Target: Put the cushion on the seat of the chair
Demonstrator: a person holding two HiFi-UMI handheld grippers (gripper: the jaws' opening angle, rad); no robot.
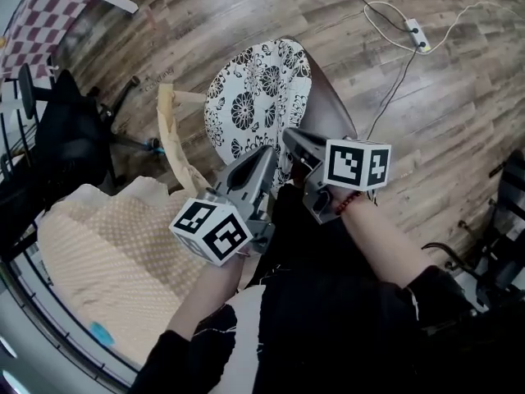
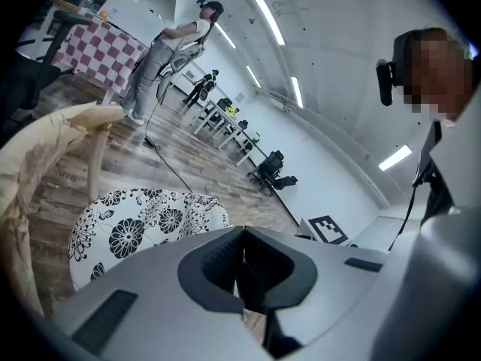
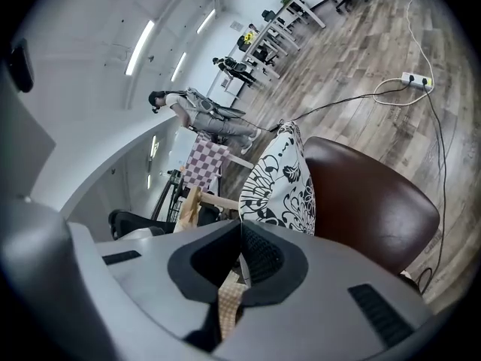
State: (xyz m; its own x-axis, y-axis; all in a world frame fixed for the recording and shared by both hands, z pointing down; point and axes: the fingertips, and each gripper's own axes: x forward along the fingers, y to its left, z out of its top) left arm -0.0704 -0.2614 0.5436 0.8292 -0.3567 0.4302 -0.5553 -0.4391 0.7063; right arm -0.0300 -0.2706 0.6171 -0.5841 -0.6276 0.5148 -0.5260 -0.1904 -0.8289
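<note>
Cushion on the chair seat, both tongs shut

The floral cushion (image 1: 258,97) lay on the brown chair seat (image 1: 335,109), covering all but the seat's right edge. The left gripper (image 1: 268,156) and right gripper (image 1: 289,138) met at the cushion's near edge, each with its jaws pressed together; whether they pinched the fabric could not be told

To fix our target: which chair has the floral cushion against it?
The brown chair, right behind the floral cushion; the black office chair stands off to the left, without it.
</note>
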